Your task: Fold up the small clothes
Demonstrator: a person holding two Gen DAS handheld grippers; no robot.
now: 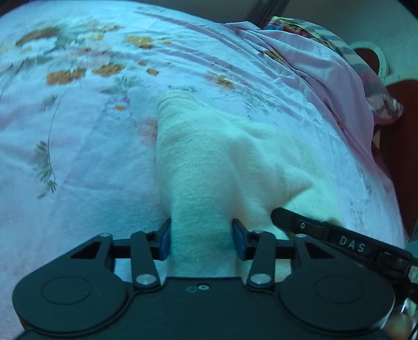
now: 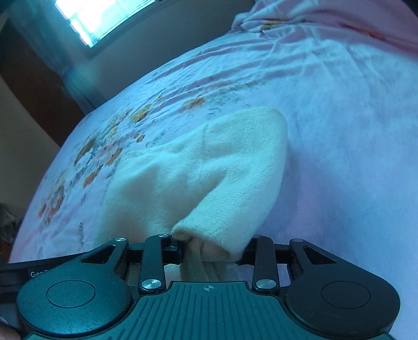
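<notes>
A small cream knitted garment (image 1: 209, 157) lies bunched on the floral bedsheet (image 1: 78, 130). My left gripper (image 1: 201, 239) is shut on a thick fold of it, the blue pads pressing the cloth from both sides. My right gripper (image 2: 211, 251) is shut on another edge of the same garment (image 2: 203, 167), with cloth bunched between the fingers and hanging below them. The right gripper's black body shows in the left wrist view (image 1: 339, 240), close beside the left one. The cloth stretches away from both grippers toward its far rounded end.
The pink floral sheet (image 2: 339, 130) covers the bed. A patterned blanket or pillow (image 1: 339, 52) lies at the bed's far right edge, with dark floor (image 1: 397, 130) beyond. A window (image 2: 91, 18) and a dark wooden door (image 2: 34, 86) stand behind the bed.
</notes>
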